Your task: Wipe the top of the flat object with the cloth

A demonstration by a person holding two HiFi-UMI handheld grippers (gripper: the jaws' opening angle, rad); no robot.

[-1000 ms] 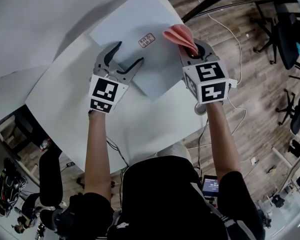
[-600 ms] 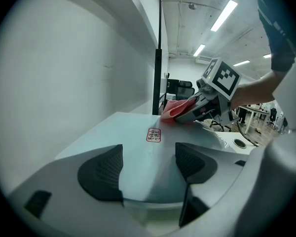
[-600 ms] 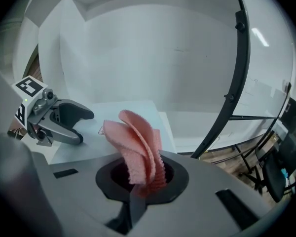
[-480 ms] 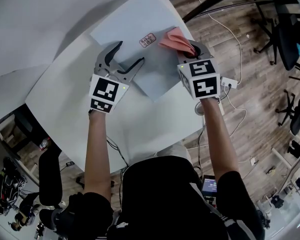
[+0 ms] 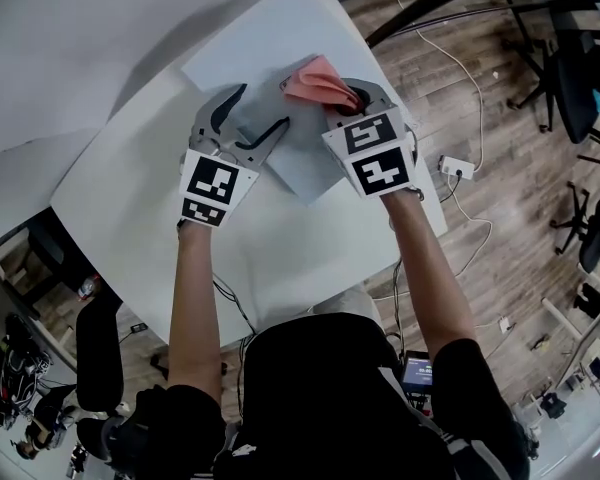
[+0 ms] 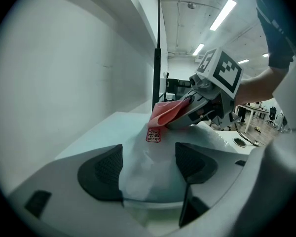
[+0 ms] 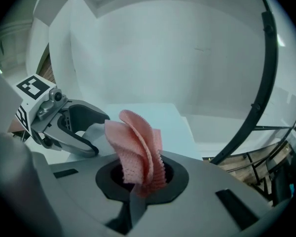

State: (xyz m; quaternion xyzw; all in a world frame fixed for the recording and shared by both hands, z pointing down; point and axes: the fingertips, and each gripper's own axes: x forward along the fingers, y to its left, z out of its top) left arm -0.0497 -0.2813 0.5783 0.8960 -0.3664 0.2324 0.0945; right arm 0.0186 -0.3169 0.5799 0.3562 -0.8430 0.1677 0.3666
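head: steeply down | gripper views: close, facing each other | shared: cloth (image 5: 318,80)

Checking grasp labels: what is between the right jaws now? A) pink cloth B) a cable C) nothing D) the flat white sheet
A: the right gripper view shows the right gripper shut on the cloth, which is bunched up between its jaws.

White table (image 5: 130,193), wooden floor (image 5: 505,203), cables (image 5: 462,66)
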